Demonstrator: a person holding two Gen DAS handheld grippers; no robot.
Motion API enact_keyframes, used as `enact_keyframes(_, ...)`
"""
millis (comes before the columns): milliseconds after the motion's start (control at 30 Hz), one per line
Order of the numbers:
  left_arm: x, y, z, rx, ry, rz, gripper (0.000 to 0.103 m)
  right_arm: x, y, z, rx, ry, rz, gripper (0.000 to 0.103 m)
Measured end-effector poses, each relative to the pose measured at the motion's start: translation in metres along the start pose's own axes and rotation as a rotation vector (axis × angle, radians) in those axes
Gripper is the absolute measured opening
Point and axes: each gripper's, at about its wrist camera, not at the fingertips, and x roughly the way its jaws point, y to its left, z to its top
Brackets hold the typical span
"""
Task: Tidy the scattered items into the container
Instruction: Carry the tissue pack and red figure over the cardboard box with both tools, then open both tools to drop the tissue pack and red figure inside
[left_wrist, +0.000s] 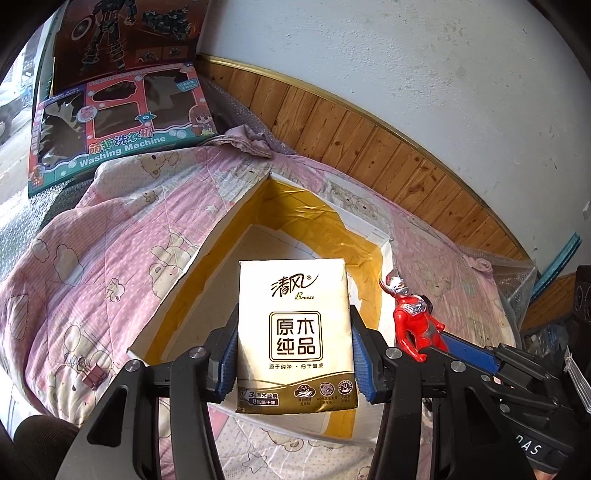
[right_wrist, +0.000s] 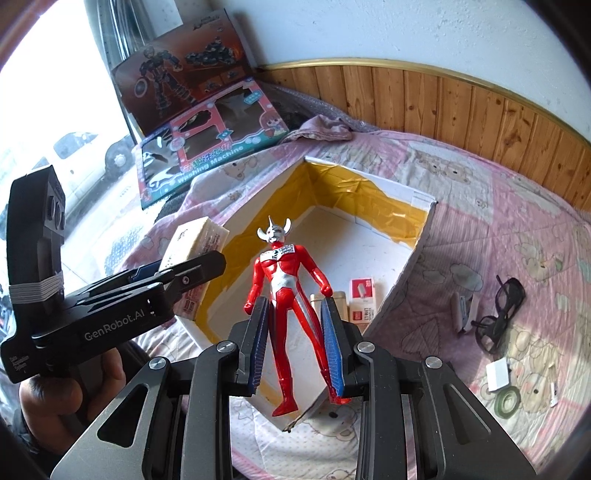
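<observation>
Tissue pack: pack of pocket tissues (left_wrist: 297, 334), cream and gold with printed characters, pinched upright between the fingers of the left gripper (left_wrist: 293, 354), above the near-left edge of the box.
Left gripper: its blue pads press the two long sides of the pack; a hand (right_wrist: 51, 402) holds its handle, seen in the right wrist view.
Toy figure: red and silver figure (right_wrist: 291, 306) with a horned head, upright, its legs clamped between the fingers of the right gripper (right_wrist: 297, 345), above the near part of the box.
Right gripper: fingers closed on the legs of the figure, just beside the left gripper.
Box: white open box (right_wrist: 421, 201) with yellow tape along its inner walls, standing on the bed; inside, near the right wall, lie a few small packages (right_wrist: 364, 297).
Bed cover: pink quilt (right_wrist: 517, 229) with a bear pattern.
Loose items: dark glasses (right_wrist: 498, 314), a small stapler (right_wrist: 463, 310), a white block (right_wrist: 498, 374) and a green tape roll (right_wrist: 508, 400) on the quilt right of the box.
Background: two toy boxes (left_wrist: 122, 122) leaning beyond the bed, and wood panelling (left_wrist: 369, 129) along the wall.
</observation>
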Motion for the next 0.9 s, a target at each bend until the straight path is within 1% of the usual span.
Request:
enact_keyframes(233, 0.024, 0.001, 0.009, 0.010, 0.037, 0.018, 0.052, 0.020, -0.010, 0.022, -0.007, 0.011, -0.019, 0.030)
enact_keyframes(467, 0.043, 0.002, 0.008, 0.019, 0.076, 0.033, 0.052, 0.043, -0.018, 0.037, -0.030, 0.043, -0.038, 0.030)
enact_keyframes(900, 0.062, 0.004, 0.002, 0.023, 0.128, 0.035, 0.052, 0.088, -0.030, 0.059, -0.045, 0.108, -0.055, 0.030)
